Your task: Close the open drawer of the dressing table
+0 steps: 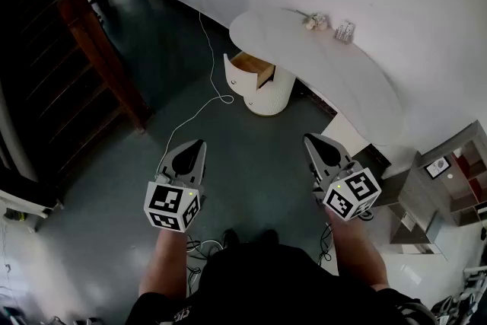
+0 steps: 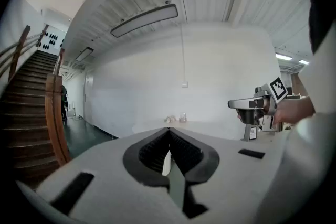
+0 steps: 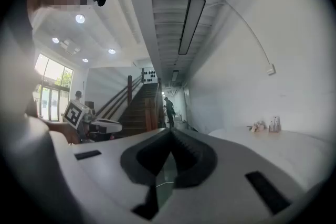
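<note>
Grippers, left gripper (image 1: 199, 142) and right gripper (image 1: 308, 138), were clamped shut on nothing, well short of the white cable (image 1: 202, 106) looping across the floor, a likely trip hazard, while beyond it the open drawer (image 1: 253, 68) stuck out leftward from the dressing table (image 1: 327, 65), its length running across the head view, so an off-axis shove might have jammed it.

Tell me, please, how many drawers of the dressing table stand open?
1: the drawer pulled out of the round pedestal under the tabletop's left end. Others may be hidden beneath the tabletop.
</note>
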`<state>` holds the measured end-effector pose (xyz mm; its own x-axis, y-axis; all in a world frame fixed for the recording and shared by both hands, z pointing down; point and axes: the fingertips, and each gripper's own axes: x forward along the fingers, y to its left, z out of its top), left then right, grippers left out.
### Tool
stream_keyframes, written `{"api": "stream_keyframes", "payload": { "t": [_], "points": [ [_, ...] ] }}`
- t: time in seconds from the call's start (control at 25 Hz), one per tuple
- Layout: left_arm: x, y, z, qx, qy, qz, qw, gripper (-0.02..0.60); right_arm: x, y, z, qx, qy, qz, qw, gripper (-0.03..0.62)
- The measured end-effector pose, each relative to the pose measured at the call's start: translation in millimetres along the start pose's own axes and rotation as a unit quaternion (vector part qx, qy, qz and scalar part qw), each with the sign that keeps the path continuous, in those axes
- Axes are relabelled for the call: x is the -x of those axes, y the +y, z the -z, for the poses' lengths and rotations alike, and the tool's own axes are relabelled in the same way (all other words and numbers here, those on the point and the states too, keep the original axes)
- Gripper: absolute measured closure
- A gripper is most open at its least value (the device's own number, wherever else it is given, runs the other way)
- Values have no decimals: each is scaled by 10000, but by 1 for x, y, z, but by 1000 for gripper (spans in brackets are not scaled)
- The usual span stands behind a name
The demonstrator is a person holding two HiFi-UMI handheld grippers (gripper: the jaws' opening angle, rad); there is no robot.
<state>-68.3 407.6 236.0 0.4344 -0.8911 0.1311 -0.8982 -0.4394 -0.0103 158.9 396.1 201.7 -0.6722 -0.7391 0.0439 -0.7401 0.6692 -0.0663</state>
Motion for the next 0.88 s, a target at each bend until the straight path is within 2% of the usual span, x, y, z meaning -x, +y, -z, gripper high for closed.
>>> {"api": "stream_keyframes", "payload": {
  "t": [0.36, 0.52, 0.88],
  "points": [
    [22, 27, 15, 148, 120, -9, 9998, 577, -19, 29, 8, 136, 162, -21, 9998, 591],
    [34, 40, 21, 193, 103, 79, 9997, 577, -30, 50, 11, 322, 231, 57, 9992, 591],
    [49, 61, 37, 205, 214, 295, 9991, 577, -49, 85, 23, 245, 279, 167, 9992, 589]
  ]
}}
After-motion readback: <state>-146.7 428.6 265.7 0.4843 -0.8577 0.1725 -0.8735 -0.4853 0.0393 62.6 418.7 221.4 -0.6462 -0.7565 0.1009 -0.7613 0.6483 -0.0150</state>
